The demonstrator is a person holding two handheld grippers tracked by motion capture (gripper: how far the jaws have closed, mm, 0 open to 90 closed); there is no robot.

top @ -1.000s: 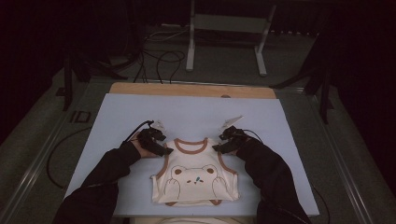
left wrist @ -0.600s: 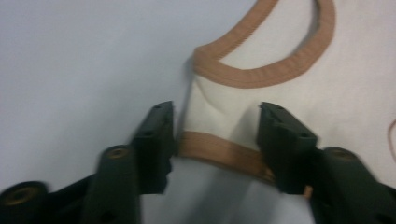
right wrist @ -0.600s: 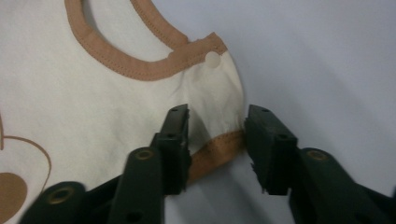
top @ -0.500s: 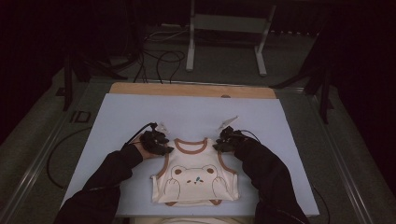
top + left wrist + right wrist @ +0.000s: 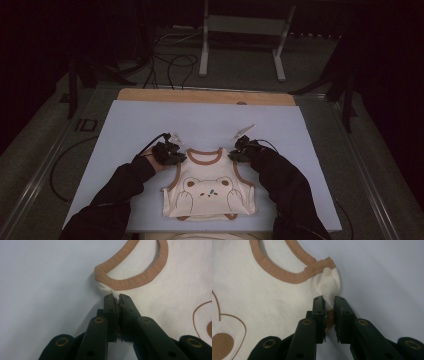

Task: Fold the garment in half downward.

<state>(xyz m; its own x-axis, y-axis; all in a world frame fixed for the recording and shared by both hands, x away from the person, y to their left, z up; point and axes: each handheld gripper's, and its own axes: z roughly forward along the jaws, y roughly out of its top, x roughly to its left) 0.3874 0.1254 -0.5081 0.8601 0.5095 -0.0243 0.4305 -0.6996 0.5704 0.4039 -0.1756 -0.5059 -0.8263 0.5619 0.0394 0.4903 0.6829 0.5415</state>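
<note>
Tongs have just been closing: our left tongs (image 5: 117,298) pinch one shoulder of the cream vest (image 5: 207,192), our right tongs (image 5: 328,301) the other; vest lies flat at the table's (image 5: 210,120) near edge.

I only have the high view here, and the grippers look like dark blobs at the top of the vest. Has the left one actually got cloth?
Observer: Yes. In the left gripper view the left gripper has just closed and pinches white cloth of the vest just below the brown neck trim.
Operator: And the right one?
Observer: The right gripper has just been closing too; white shoulder cloth is bunched between its jaws, with a sliver of brown trim.
Operator: Anything near that grip?
Observer: A small white snap sits on the shoulder tab just beyond the jaws.
</note>
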